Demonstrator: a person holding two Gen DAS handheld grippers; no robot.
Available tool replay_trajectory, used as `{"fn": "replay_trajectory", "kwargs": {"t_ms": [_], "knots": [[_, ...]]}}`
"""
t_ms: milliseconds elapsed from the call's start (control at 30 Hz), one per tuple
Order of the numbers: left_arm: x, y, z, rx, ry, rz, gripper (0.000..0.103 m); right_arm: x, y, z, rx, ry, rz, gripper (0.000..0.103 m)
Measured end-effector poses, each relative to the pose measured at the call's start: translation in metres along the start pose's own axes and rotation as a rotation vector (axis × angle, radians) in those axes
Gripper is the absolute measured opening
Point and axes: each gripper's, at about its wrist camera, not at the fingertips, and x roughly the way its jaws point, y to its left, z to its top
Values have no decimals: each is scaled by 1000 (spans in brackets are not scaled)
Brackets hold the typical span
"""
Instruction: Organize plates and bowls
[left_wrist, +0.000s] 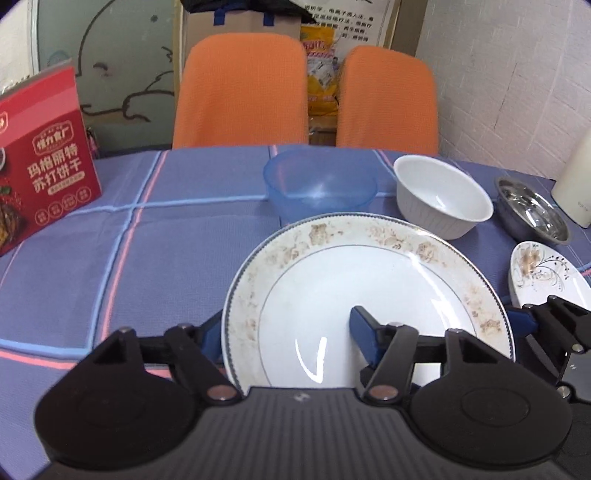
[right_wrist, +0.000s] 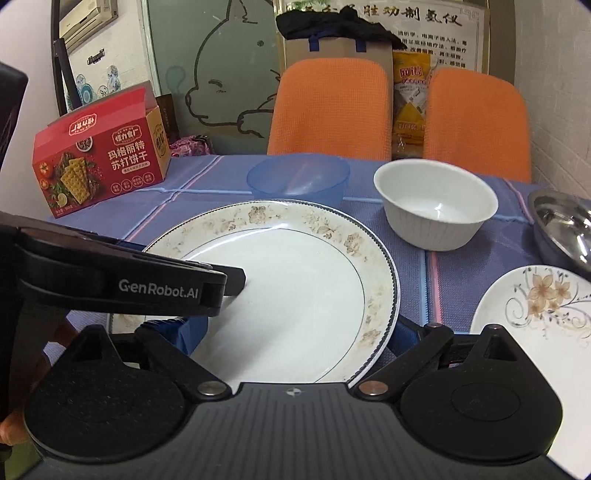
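Worktop (right_wrist: 221, 206) w/ purple cloth carries everything. Big floral plate (left_wrist: 369, 280) sits front-centre, left tool (left_wrist: 288, 332) pinching its near rim; right tool (right_wrist: 295, 336) wide, straddling the other edge. Looks like plate-lifting step; next: carry to small plate (right_wrist: 535, 306), stack. White bowl (right_wrist: 436, 203), blue bowl (right_wrist: 295, 181) behind. Steel bowl (right_wrist: 565, 225) cut off.

1. Large plate (left_wrist: 369, 280): glossy glazed ceramic, worn floral rim.
2. Blue bowl (left_wrist: 319, 184) behind it: translucent plastic.
3. White bowl (left_wrist: 443, 195): glossy, ribbed outside.
4. Metal bowl (left_wrist: 532, 210): shiny steel.
5. Desk cloth (left_wrist: 147, 258): matt woven fabric.
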Motion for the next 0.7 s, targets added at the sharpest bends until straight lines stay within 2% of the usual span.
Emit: {"fn": "replay_trajectory", "kwargs": {"t_ms": [133, 267, 467, 700], "knots": [[-35, -5, -3, 8, -47, -8, 61, -31, 9, 1, -7, -53, -4, 86], [-69, -5, -22, 8, -56, -11, 61, -61, 23, -11, -11, -64, 18, 86], [-103, -3, -70, -5, -28, 24, 61, -86, 46, -44, 21, -20, 59, 87], [-120, 3, -114, -50, 17, 47, 61, -99, 66, -74, 19, 28, 89, 87]]}}
